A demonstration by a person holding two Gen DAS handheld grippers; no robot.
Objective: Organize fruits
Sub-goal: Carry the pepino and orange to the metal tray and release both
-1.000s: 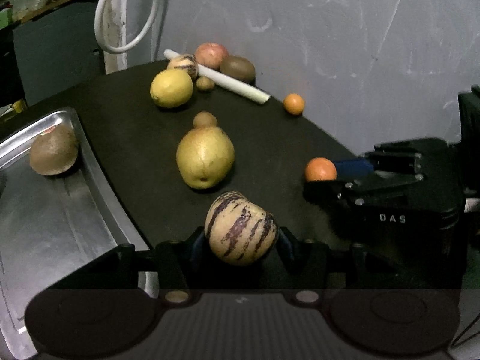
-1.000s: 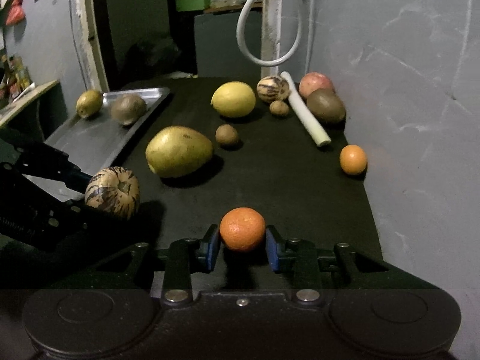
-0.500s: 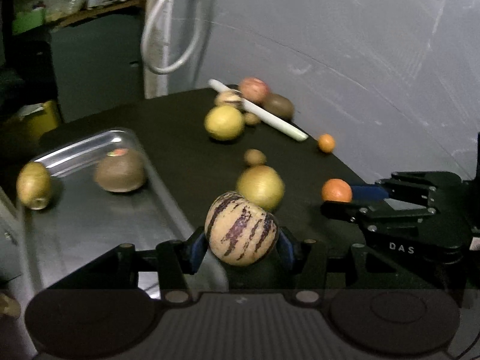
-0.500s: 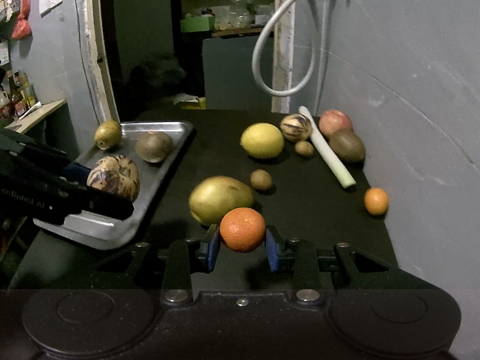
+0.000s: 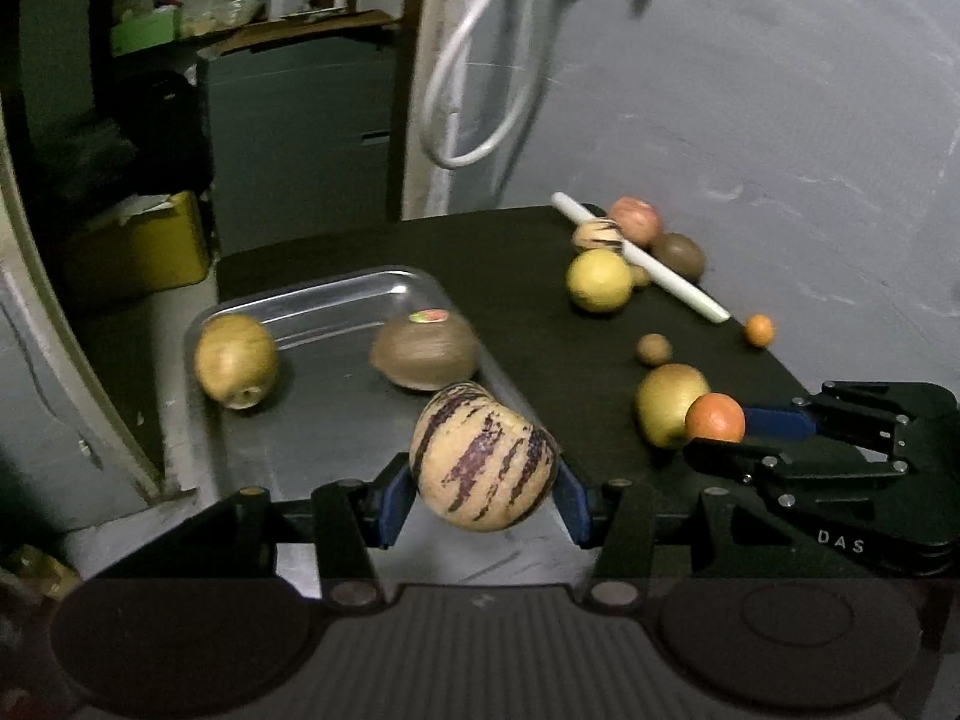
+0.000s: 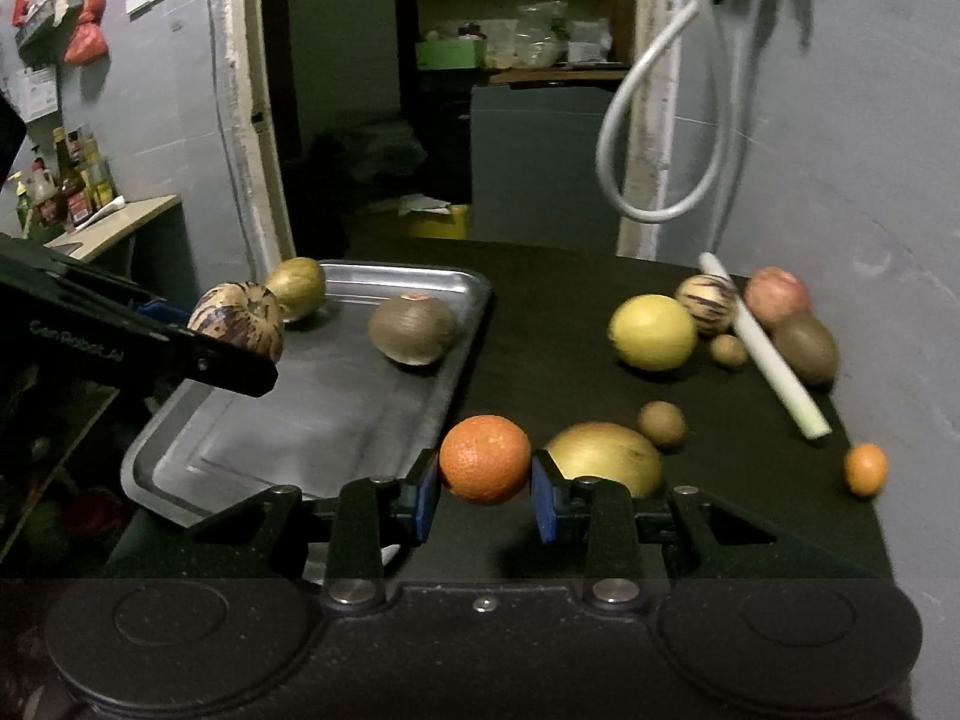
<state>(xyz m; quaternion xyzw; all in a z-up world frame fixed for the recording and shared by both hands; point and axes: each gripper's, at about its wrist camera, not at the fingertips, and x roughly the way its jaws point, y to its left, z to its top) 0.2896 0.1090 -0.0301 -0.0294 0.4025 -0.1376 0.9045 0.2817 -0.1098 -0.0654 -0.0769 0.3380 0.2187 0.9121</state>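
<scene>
My left gripper [image 5: 483, 495] is shut on a striped melon [image 5: 483, 459] and holds it above the near part of the metal tray [image 5: 312, 438]; it also shows in the right wrist view [image 6: 237, 324]. My right gripper [image 6: 485, 495] is shut on an orange [image 6: 485, 459] and holds it over the black table [image 6: 540, 312], just right of the tray's edge [image 6: 462, 354]. The orange also shows in the left wrist view [image 5: 715, 418]. A brown round fruit [image 5: 425, 350] and a yellow-green fruit [image 5: 236, 360] lie in the tray.
On the table lie a yellow-green fruit [image 6: 603, 459], a lemon [image 6: 653, 332], two small brown fruits [image 6: 661, 423], a second striped melon [image 6: 707, 304], a red apple [image 6: 777, 294], a brown fruit [image 6: 804, 348], a small orange [image 6: 865, 469] and a white stick [image 6: 762, 348]. A grey wall stands to the right.
Both grippers have lifted and moved left with their fruit. The striped melon went from over the table to over the tray; the orange came up near the tray's right edge.
</scene>
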